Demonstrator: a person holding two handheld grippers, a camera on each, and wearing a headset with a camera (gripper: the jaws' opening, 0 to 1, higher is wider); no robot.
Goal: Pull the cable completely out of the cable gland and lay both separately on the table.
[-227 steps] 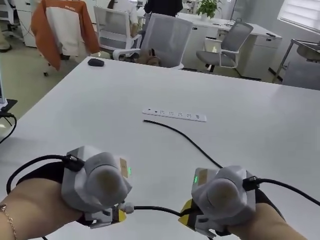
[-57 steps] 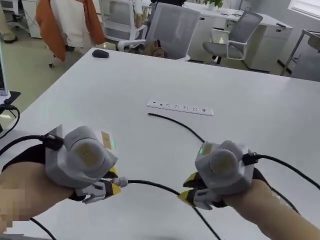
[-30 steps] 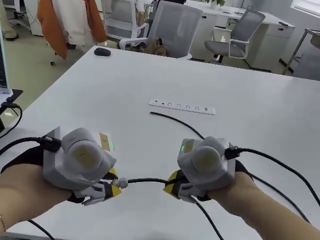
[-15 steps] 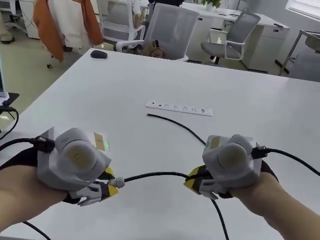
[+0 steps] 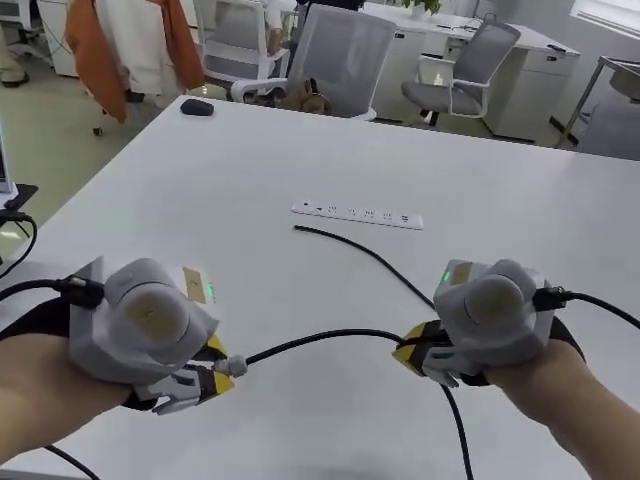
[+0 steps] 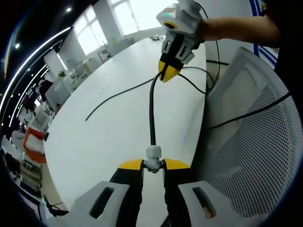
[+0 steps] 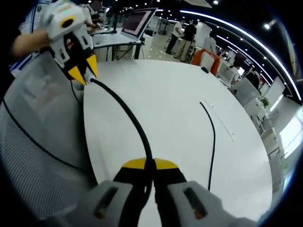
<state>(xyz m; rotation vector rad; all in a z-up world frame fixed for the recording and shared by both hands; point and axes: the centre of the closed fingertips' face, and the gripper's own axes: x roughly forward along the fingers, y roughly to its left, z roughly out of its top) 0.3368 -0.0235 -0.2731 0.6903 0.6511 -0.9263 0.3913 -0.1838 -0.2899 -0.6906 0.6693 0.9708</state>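
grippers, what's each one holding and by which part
Left gripper clamps the cable gland by its body; right gripper clamps the black cable partway along, apart from the gland.

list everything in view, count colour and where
cable: 1, black, from near the power strip across the table, through the right claw, into the gland
cable gland: 1, pale grey, gripped in the left claw, cable threaded in it
power strip: 1, white, mid table beyond the cable's free end
mouse: 1, black, far left corner of the table
table: 1, white, under everything
office chairs: at least 3, grey, behind the table
jacket: 1, orange and white, hanging far left
left claw: 1, grey with yellow tips, shut on the gland
right claw: 1, grey with yellow tips, shut on the cable
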